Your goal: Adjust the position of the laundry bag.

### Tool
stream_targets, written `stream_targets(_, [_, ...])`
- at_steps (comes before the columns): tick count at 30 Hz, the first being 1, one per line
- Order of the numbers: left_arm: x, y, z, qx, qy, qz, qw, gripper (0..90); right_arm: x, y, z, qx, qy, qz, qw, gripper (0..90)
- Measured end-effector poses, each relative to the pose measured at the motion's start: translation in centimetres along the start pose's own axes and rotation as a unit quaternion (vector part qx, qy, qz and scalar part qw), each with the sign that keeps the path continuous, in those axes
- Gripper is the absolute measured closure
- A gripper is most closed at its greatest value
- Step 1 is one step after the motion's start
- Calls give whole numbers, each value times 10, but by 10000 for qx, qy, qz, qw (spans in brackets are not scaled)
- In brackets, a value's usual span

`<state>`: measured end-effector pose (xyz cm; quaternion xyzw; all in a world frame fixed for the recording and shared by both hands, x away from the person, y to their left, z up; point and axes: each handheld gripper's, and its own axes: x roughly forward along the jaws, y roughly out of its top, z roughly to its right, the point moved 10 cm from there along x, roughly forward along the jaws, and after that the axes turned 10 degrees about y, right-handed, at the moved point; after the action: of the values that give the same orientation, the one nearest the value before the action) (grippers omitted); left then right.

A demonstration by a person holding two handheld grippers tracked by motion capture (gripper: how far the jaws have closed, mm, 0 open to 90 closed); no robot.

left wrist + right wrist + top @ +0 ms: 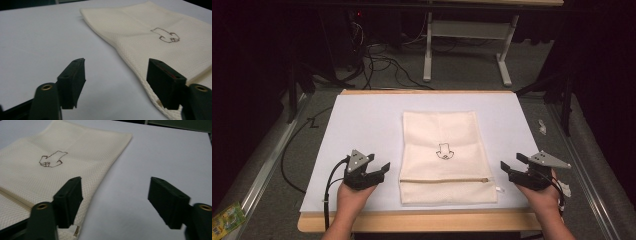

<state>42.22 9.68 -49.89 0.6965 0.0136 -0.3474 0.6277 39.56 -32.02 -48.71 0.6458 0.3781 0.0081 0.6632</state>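
A cream mesh bag (pixel 443 157) lies flat in the middle of the white table sheet (pixel 362 125). It carries a small dark line drawing (pixel 444 151) and a zipper (pixel 443 180) across its near end. My left gripper (pixel 379 167) hovers open just left of the bag, nothing between its jaws. My right gripper (pixel 511 164) is open just right of the bag, also holding nothing. The bag (pixel 160 42) runs past the left gripper (pixel 116 75) on its right side. Beside the right gripper (pixel 115 200) the bag (pixel 55 167) and a small tag (pixel 75 231) lie to its left.
The sheet covers a wooden table (pixel 422 221) whose edge shows at the front. Behind the table stand a white frame (pixel 428 45) and tangled cables (pixel 382 65) on the floor. A green packet (pixel 224 220) lies on the floor at the lower left.
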Motion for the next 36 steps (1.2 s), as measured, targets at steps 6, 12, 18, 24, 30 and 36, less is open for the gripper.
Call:
stream_targets(6, [31,-13,45,213,-472,-528,9973,441,27,-17,-17,0,290,-514,9983,455])
stream_targets(12, [50,-26,68,597,-577,-926,9922,656,54,-32,-33,-123,449,-1035,9935,646])
stream_targets(18, [42,-30,65,824,-445,-1015,9904,900,55,-36,-43,-338,542,-1224,9904,884])
stream_targets(24, [30,-28,54,522,-415,-838,9942,848,46,-33,-49,-275,724,-1112,9908,788])
stream_targets(30, [18,-11,50,350,-481,-252,9979,601,16,-24,-45,46,360,-814,9960,670])
stream_targets(36, [15,-6,49,411,-348,15,9985,486,11,-42,-43,248,307,-1082,9933,643])
